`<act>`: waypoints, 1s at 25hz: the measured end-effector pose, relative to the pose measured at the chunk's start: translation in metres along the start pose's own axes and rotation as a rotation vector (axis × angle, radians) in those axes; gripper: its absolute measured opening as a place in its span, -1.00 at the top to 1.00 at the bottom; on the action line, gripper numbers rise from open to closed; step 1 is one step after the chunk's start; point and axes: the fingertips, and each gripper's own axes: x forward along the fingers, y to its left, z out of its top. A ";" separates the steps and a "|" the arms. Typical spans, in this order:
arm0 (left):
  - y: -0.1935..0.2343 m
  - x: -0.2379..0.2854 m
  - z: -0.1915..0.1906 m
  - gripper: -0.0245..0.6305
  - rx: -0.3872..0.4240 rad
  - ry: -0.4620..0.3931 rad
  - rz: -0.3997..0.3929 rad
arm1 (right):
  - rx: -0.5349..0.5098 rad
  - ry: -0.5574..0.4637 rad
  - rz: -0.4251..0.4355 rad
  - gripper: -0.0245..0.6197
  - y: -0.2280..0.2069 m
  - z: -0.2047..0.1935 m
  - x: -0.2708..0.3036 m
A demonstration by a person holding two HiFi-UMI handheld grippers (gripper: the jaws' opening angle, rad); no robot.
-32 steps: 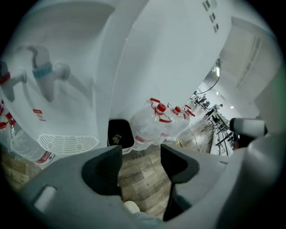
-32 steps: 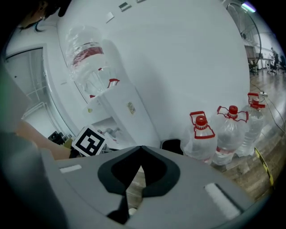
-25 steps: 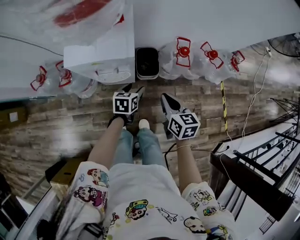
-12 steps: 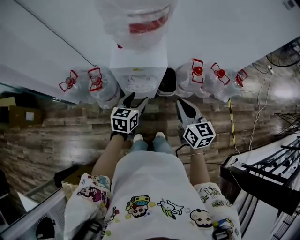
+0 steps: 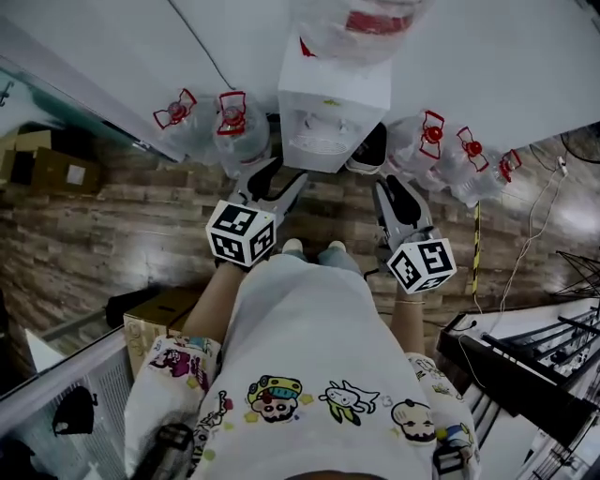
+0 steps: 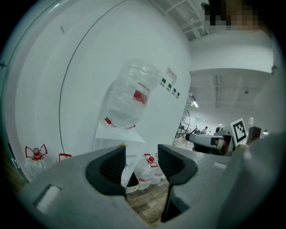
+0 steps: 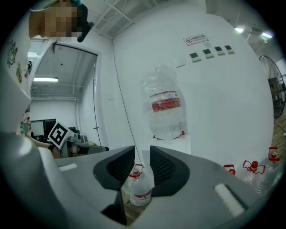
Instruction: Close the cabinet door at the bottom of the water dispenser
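1. Plastic makes up most of the scene. The water dispenser (image 5: pixel 333 117) is a white, boxy unit against the far wall (image 5: pixel 112 47), with a clear bottle (image 5: pixel 370 19) upside down on top. Clear spare bottles (image 5: pixel 234 127) with red caps and handles stand left and right of it on the plank-pattern floor (image 5: pixel 112 225).
2. The dispenser stands near, just beyond both grippers and between them. Its cabinet door at the bottom shows in no view.
3. The left gripper (image 5: pixel 277 180) has grey fingers (image 6: pixel 109 169) with black ribbed pads. They stand wide apart, having just closed in a little, with nothing between them.
4. The right gripper (image 5: pixel 397 195) has its fingers (image 7: pixel 121 166) partly open, having just been opening, and it grips nothing. A far spare bottle only shows through the gap.
5. The top bottle carries a red label (image 7: pixel 163 102) whose print is too blurred to read, and a small wall sign (image 7: pixel 196 39) is also unreadable. Each gripper's cube (image 5: pixel 241 234) bears black-and-white square markers.
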 end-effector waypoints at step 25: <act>0.008 -0.069 0.016 0.77 0.079 -0.090 0.060 | -0.073 -0.045 0.038 0.89 0.043 0.015 0.001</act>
